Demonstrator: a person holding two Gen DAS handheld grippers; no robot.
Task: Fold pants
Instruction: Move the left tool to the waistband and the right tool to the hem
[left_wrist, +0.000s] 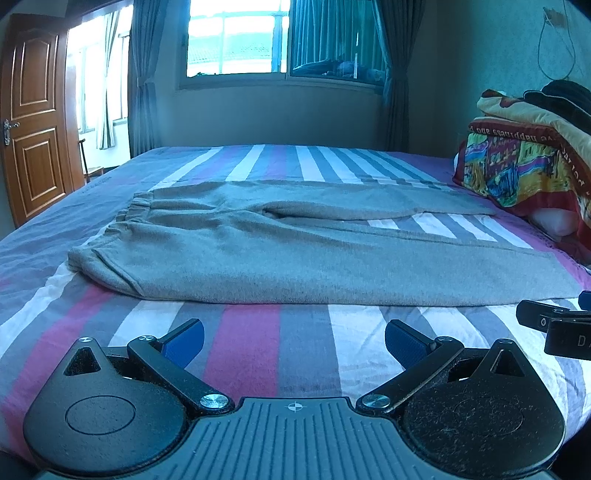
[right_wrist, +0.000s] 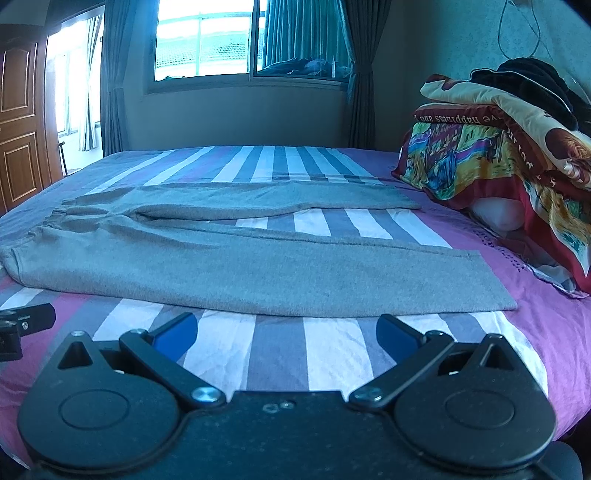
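Grey sweatpants lie flat on the striped bed, waistband at the left, both legs spread toward the right; they also show in the right wrist view. My left gripper is open and empty, low over the sheet just in front of the near leg's edge. My right gripper is open and empty, in front of the near leg close to its cuff. Each gripper shows at the other view's edge: the right one in the left wrist view, the left one in the right wrist view.
The bed sheet has purple, grey and white stripes. A stack of colourful folded blankets and a pillow sits at the right by the wall. A window with curtains is behind the bed, a wooden door at the left.
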